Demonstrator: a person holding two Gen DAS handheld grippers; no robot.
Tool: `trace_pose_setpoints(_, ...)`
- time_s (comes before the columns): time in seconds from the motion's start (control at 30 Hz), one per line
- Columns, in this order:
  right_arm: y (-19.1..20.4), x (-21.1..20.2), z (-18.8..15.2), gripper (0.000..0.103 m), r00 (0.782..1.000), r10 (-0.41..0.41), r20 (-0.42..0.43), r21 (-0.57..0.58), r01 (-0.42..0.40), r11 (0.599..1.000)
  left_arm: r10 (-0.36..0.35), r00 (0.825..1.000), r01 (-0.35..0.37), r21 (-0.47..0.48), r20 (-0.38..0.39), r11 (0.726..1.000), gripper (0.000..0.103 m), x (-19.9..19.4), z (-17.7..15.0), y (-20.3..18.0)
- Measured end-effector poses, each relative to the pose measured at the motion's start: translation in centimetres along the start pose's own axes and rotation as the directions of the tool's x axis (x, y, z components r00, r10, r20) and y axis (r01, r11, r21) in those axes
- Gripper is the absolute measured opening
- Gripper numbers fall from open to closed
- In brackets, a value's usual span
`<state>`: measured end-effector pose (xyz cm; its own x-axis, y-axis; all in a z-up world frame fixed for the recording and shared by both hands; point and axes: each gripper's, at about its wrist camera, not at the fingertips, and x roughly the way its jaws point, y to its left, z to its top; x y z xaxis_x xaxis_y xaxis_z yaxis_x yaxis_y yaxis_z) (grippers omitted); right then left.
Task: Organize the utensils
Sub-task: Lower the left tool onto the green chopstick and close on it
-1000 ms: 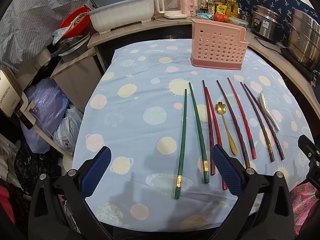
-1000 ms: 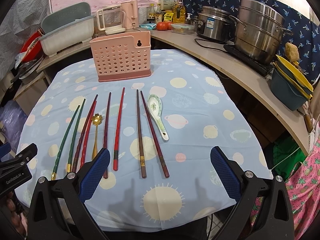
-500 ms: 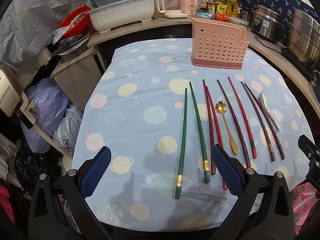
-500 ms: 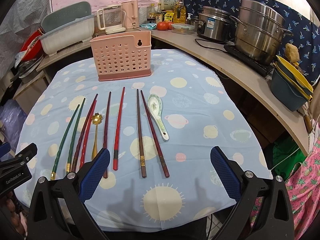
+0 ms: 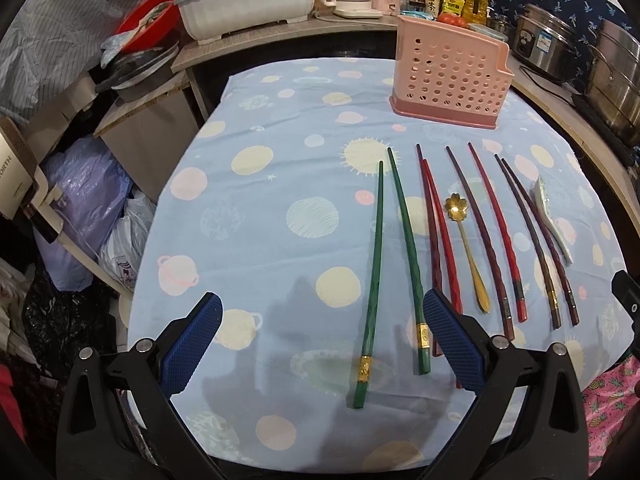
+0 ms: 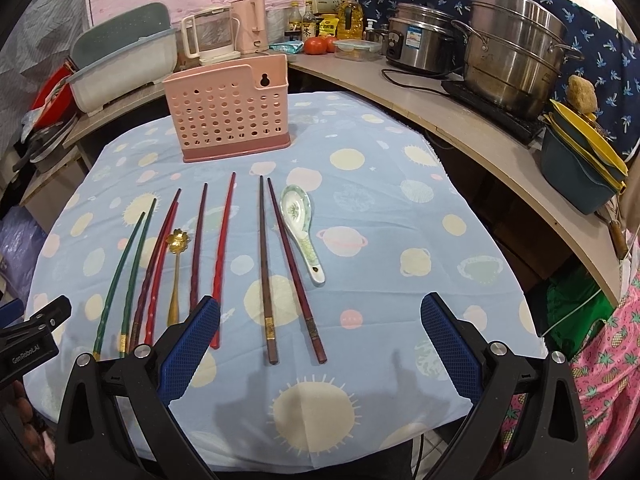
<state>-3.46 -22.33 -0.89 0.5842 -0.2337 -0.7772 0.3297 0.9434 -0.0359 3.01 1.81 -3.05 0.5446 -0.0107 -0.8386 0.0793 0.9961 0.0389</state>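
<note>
A pink perforated utensil holder [image 5: 450, 76] [image 6: 230, 114] stands at the far side of the table. In front of it lie a pair of green chopsticks [image 5: 406, 256] [image 6: 124, 276], several red and dark brown chopsticks [image 5: 494, 232] [image 6: 264, 264], a gold flower spoon [image 5: 466, 248] [image 6: 176, 264] and a white ceramic spoon [image 5: 552, 216] [image 6: 302, 232]. My left gripper [image 5: 320, 344] is open and empty above the near ends of the green chopsticks. My right gripper [image 6: 320, 344] is open and empty above the near ends of the brown chopsticks.
The table has a blue cloth [image 5: 280, 184] with planet prints. A counter [image 6: 460, 120] curves around the right with steel pots [image 6: 512, 48], a rice cooker, bottles and a kettle. A dish rack [image 5: 248, 4] and bags [image 5: 80, 208] are at the left.
Both grippers stay open and nearly still. The utensils have not moved.
</note>
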Motion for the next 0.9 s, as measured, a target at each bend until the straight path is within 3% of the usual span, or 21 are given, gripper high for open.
trace_pose_setpoints(0.27, -0.7, 2.1, 0.4, 0.096, 1.000, -0.004, -0.030, 0.016, 0.004, 1.000, -0.036, 0.996, 0.036, -0.009, -0.084, 0.999, 0.092, 3.2, -0.1, 0.4)
trace_pose_setpoints(0.47, -0.6, 2.9, 0.3, 0.096, 0.999, -0.003, -0.046, 0.014, 0.004, 1.000, -0.077, 0.986, 0.081, 0.026, -0.146, 0.996, 0.081, 3.8, -1.9, -0.3)
trace_pose_setpoints(0.53, -0.5, 3.1, 0.2, 0.096, 0.999, -0.002, -0.050, 0.015, 0.003, 1.000, -0.093, 0.980, 0.100, 0.033, -0.174, 0.994, 0.072, 4.0, -2.6, -0.4)
trace_pose_setpoints(0.67, -0.2, 3.2, 0.1, 0.096, 0.999, 0.003, -0.054, 0.010, -0.002, 1.000, -0.098, 0.979, 0.105, 0.032, -0.178, 0.994, 0.063, 4.2, -2.9, -0.3)
trace_pose_setpoints(0.9, 0.0, 3.2, 0.0, 0.096, 0.999, 0.006, -0.052, 0.006, -0.006, 1.000, -0.143, 0.972, 0.151, 0.032, -0.185, 0.988, 0.025, 3.4, -3.4, 0.0)
